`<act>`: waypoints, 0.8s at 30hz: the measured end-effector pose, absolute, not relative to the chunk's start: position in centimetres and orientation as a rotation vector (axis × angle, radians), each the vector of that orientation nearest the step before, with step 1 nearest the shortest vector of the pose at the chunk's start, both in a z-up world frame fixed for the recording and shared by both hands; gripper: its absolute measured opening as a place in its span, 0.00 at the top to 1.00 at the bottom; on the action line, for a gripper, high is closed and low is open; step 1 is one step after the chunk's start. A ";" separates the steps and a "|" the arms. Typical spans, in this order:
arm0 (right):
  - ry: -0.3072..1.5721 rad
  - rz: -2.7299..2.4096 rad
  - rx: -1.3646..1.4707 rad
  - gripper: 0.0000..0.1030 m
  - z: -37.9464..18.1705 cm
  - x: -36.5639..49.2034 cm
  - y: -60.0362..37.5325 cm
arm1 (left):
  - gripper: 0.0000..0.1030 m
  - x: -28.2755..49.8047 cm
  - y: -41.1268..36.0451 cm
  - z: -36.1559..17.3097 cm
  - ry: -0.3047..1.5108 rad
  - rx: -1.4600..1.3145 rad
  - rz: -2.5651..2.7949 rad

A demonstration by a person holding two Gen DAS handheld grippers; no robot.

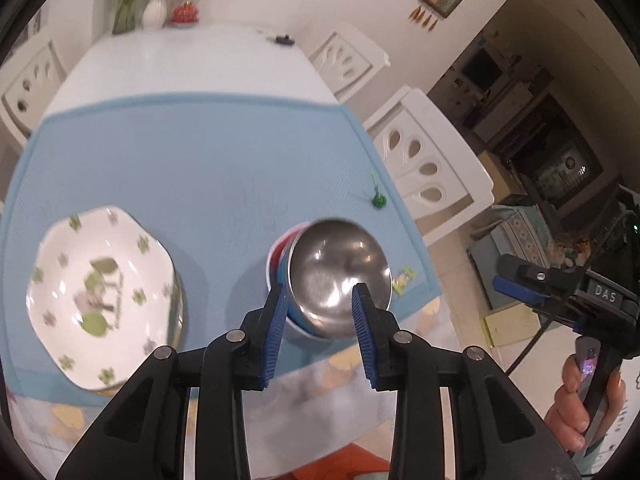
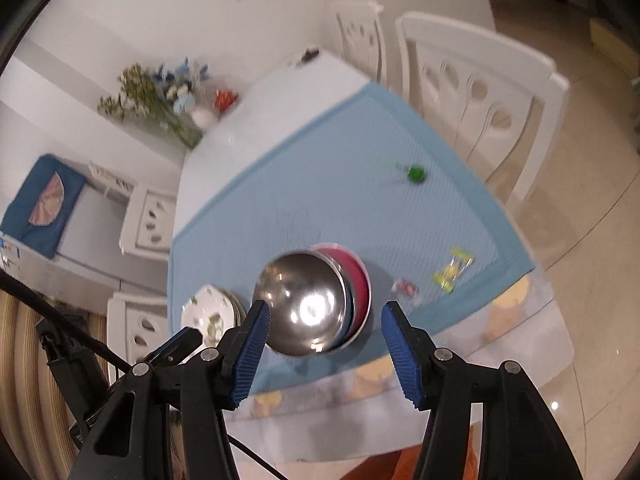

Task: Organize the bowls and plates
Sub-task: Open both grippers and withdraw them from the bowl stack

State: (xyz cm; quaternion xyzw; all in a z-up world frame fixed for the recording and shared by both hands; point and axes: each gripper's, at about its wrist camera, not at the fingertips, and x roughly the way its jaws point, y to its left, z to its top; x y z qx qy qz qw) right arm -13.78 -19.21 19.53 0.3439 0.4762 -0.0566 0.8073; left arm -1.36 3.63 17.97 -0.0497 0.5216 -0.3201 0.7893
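Note:
A steel bowl (image 1: 340, 272) (image 2: 304, 304) lies tilted on top of a stack of bowls, over a blue bowl (image 1: 285, 280) and a red bowl (image 2: 360, 280), on the blue mat (image 1: 200, 152). My left gripper (image 1: 321, 288) hovers above the stack, its pads a little apart with nothing pressed between them. Over the same stack my right gripper (image 2: 326, 310) stands wide open and empty. A white plate with green flowers (image 1: 100, 296) (image 2: 208, 312) tops a pile of plates to the left of the bowls. In the left wrist view a hand (image 1: 576, 392) holds the right gripper (image 1: 516, 286) at the far right.
A small green object (image 1: 378, 200) (image 2: 416, 172) lies on the mat behind the bowls. Candy wrappers (image 2: 452, 268) (image 1: 404, 278) sit to their right near the mat's corner. White chairs (image 1: 432, 168) (image 2: 480, 92) line the table's right side. A flower vase (image 1: 154, 8) stands at the far end.

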 end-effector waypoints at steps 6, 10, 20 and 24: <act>1.103 -0.109 0.616 0.46 17.3 -12.3 -17.8 | 0.70 -1.9 2.3 16.3 1.154 -0.052 -0.617; 1.125 -0.107 0.511 0.46 16.9 -11.6 -17.0 | 0.70 -1.8 2.1 16.0 1.157 -0.043 -0.563; 1.177 -0.081 0.409 0.46 15.9 -9.7 -16.6 | 0.69 -1.3 1.2 16.1 1.130 0.006 -0.480; 1.193 -0.066 0.394 0.46 14.7 -9.4 -16.4 | 0.69 -1.1 0.7 15.5 1.143 0.011 -0.463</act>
